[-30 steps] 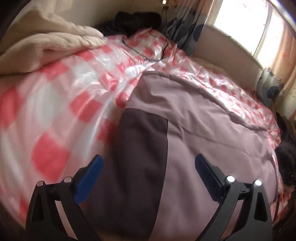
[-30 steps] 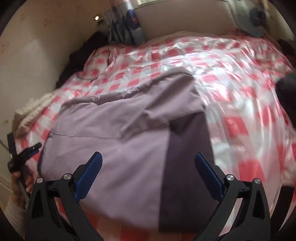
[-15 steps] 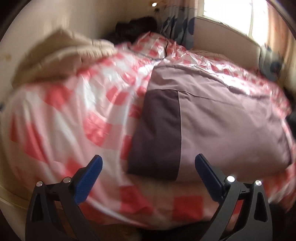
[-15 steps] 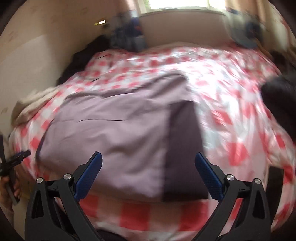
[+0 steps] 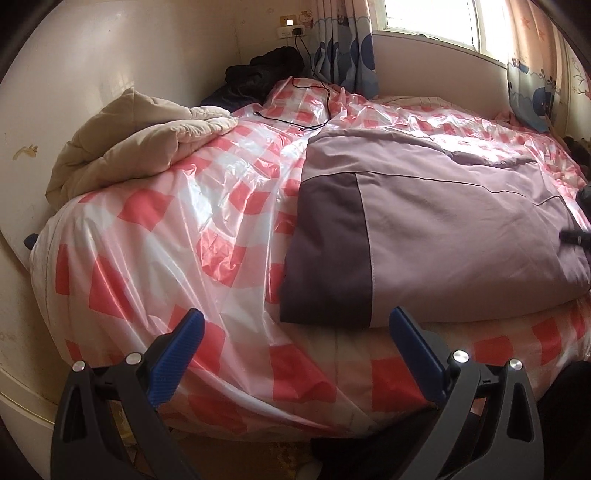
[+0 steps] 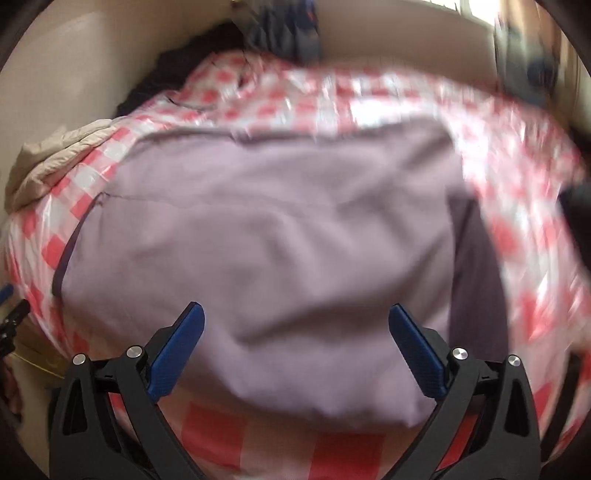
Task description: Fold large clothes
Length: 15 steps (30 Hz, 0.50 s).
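A folded mauve garment [image 5: 443,236] lies flat on a bed [image 5: 155,236] covered in shiny red-and-white checked plastic. It sits toward the near edge of the bed, with a darker purple panel [image 5: 328,251] along one side. In the left wrist view that panel faces the camera on the garment's left; in the right wrist view, which is blurred, the garment [image 6: 266,251] fills the middle and the dark panel [image 6: 476,280] runs down its right side. The left gripper [image 5: 295,325] hangs off the near edge of the bed, its blue-padded fingers spread wide and gripping nothing, with the garment's near corner just beyond its right finger. The right gripper [image 6: 295,321] hovers over the near part of the garment, its fingers likewise spread wide and empty. A cream quilt [image 5: 129,140] is bunched at the far left of the bed by the wall. A dark heap of clothing [image 5: 266,70] sits in the far corner, and a black cable [image 5: 314,92] trails from the wall onto the bed. Patterned curtains [image 5: 347,55] hang beside a bright window [image 5: 432,18].
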Motion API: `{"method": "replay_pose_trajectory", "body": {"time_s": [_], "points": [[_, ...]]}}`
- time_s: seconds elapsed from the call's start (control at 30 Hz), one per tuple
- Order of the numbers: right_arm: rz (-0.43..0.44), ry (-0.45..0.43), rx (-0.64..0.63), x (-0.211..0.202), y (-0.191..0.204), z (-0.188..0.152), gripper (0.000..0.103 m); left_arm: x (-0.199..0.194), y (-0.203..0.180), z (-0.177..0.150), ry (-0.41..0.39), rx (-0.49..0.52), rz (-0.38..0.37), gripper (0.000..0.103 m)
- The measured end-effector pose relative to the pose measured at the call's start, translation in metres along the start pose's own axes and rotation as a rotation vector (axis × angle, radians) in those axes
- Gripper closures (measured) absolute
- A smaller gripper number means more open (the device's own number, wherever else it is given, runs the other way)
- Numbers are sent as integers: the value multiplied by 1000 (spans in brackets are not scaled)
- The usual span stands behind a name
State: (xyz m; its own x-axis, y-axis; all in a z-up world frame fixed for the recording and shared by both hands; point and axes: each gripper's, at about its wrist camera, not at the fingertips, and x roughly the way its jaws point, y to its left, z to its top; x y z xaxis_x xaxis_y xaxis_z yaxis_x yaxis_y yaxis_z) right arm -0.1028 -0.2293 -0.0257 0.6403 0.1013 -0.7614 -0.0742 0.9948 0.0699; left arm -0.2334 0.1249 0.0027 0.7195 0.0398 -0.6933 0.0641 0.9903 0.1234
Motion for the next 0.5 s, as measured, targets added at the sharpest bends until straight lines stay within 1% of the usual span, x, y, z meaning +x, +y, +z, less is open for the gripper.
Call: {"method": "replay_pose_trajectory", "body": {"time_s": [0.03,0.07,0.1,0.17,0.2,0.23,0.37,0.5], "points": [[2,-13,-20,1,5,7,6,0,0,0,2,-2,-4,7],[2,-3,-25,6,8,11,6,-1,-1,0,-2,-2,4,7],[-1,21,-26,17,9,14,6,-3,-2,0,-9,2,8,7],[3,122,-19,50,11,9,6,-6,-4,1,-15,1,-5,7],[14,154,-8,63,10,6,6,-7,-4,1,-16,-2,-9,7],[24,161,0,68,4,3,6,-8,-5,1,-17,-4,-11,7],[107,160,71,48,-9,0,6,-13,-4,2,-21,-10,-17,7],[118,164,80,21,-24,-24,6,-16,-8,2,-22,7,-9,7]]}}
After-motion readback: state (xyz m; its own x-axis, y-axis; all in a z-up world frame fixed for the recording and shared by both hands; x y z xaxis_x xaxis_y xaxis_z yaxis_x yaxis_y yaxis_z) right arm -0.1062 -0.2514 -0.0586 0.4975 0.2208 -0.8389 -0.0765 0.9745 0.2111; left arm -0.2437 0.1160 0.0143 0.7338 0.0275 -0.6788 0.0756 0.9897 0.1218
